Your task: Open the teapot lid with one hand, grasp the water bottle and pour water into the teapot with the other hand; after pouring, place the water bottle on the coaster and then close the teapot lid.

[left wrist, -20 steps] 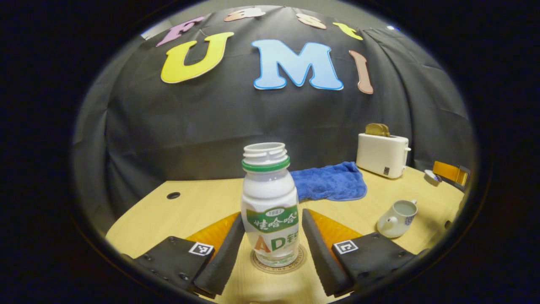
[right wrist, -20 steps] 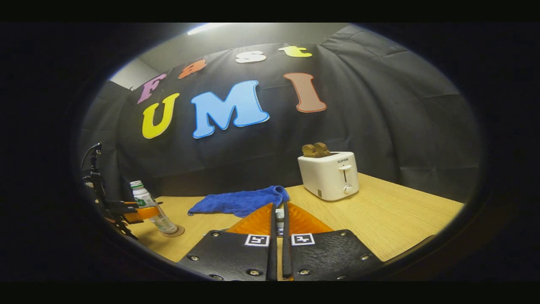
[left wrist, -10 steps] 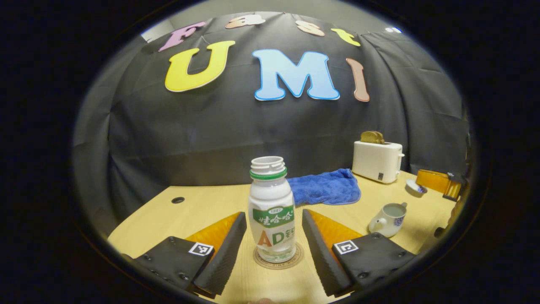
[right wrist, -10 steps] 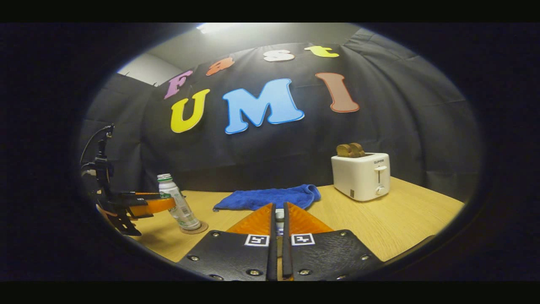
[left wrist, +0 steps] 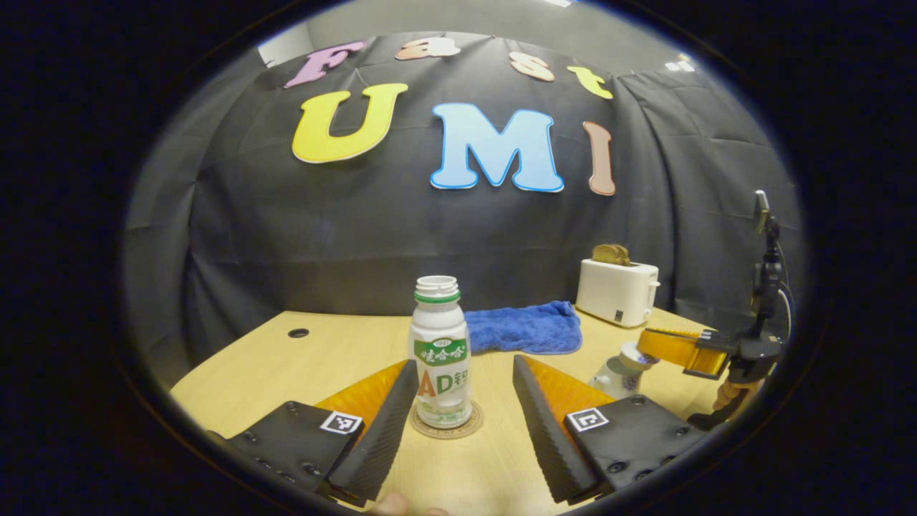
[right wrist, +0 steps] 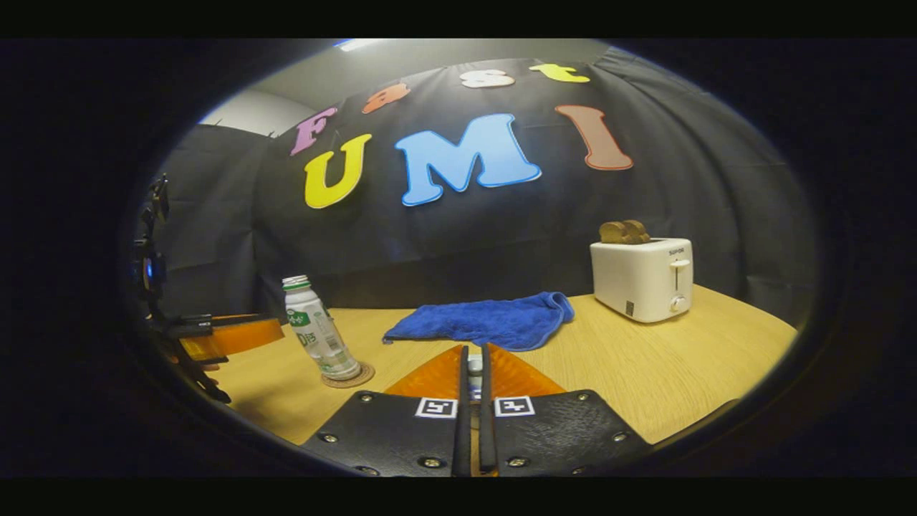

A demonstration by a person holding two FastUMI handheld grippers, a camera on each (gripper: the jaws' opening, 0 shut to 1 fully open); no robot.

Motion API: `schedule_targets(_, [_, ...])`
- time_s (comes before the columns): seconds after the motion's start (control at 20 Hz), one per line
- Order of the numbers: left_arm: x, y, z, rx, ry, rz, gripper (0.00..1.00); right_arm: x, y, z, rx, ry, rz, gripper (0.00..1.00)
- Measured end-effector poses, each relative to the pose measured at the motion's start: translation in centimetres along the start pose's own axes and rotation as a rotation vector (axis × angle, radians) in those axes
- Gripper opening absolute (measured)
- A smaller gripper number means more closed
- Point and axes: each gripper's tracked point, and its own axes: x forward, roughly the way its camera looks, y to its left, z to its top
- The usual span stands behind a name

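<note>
Both sides of bottle [left wrist: 440, 352] clear, left gripper [left wrist: 464, 376] prob. untouching.

A blue towel [right wrist: 487, 322] lies crumpled on the wooden counter [right wrist: 645, 365] beside a white toaster [right wrist: 642, 278] (toast [right wrist: 623, 231] up).

table [left wrist: 344, 347]: matt wood | towel [left wrist: 526, 327]: fluffy cloth | water bottle [left wrist: 439, 355]: glossy plastic

1 bottle [left wrist: 439, 351], 1 coaster [left wrist: 444, 428], 1 teapot [left wrist: 613, 375], 1 toaster [left wrist: 616, 292].
</note>
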Motion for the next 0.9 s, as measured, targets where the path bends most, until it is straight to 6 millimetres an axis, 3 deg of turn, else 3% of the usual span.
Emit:
schedule_targets(0.15, [-1.3,-0.2,1.1,-0.029,-0.032,-0.009,0.94,0.4,0.0,-0.2,0.007,0.006,-0.003,0.05])
schedule_targets(0.2, [-1.8,-0.2,1.3,-0.036,-0.038,-0.011,0.94,0.7,0.0,-0.5,0.006,0.012,-0.005,0.00])
schedule_targets(0.3, [-2.4,0.0,1.6,-0.035,-0.050,-0.007,0.94,0.9,0.2,-0.8,-0.007,0.024,-0.009,0.05])
schedule_targets(0.4, [-3.0,0.3,1.7,-0.025,-0.057,0.000,0.94,0.9,0.1,-0.7,-0.025,0.020,-0.020,0.00])
schedule_targets(0.5, [-3.5,0.9,1.7,-0.023,-0.063,0.017,0.94,1.0,0.1,-0.8,-0.032,0.019,-0.021,0.05])
schedule_targets(0.8, [-4.1,0.8,1.3,-0.028,-0.064,0.017,0.94,1.9,-0.3,-1.2,-0.039,0.032,-0.045,0.05])
schedule_targets(0.85, [-4.1,0.9,1.3,-0.031,-0.065,0.017,0.94,1.9,-0.3,-1.2,-0.041,0.029,-0.046,0.22])
schedule_targets(0.9, [-4.3,0.9,1.0,-0.031,-0.065,0.018,0.94,2.0,-0.3,-1.2,-0.044,0.030,-0.048,0.05])
